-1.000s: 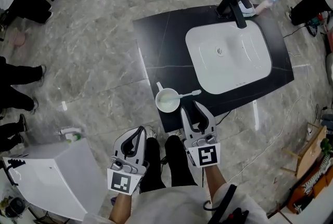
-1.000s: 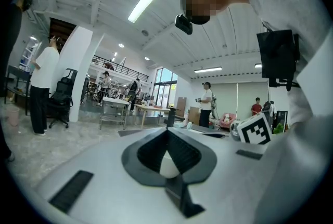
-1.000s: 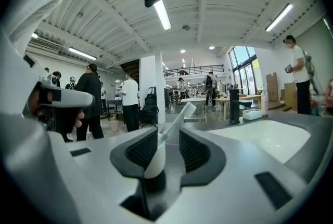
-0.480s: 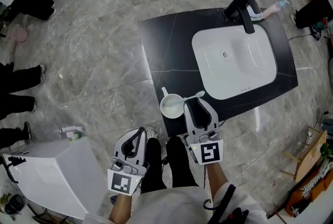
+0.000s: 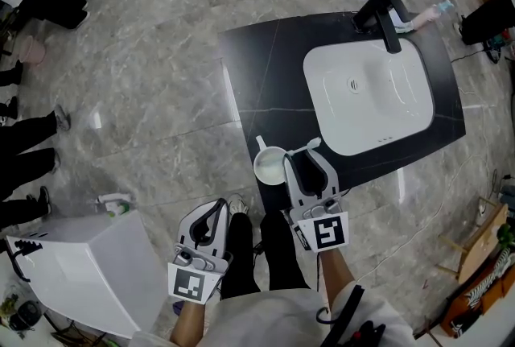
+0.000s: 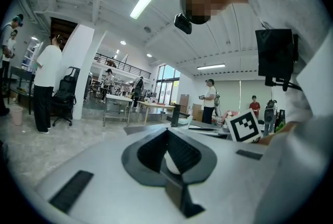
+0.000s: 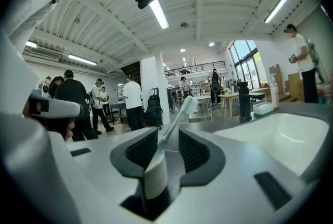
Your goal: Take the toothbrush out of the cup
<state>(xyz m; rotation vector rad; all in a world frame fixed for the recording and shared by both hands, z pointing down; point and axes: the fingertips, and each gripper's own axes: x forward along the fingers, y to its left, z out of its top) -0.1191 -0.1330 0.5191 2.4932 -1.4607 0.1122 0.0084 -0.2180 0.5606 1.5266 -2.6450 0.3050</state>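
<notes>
Now toothbrush [image 7: 173, 124] between parted right fingers [image 7: 140, 150]

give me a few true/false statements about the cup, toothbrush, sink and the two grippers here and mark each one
1. The pale plastic toothbrush leans in the white handled cup. True.
2. The right gripper has its jaws clamped on the toothbrush. False: the jaws stand apart, with the brush between them.
3. The cup sits inside the white sink basin. False: it stands on the black countertop, beside the basin near the front edge.
4. The black faucet is at the basin's far side. True.
5. The left gripper hovers over the cup. False: it hangs off the counter, above the grey marble floor.
</notes>
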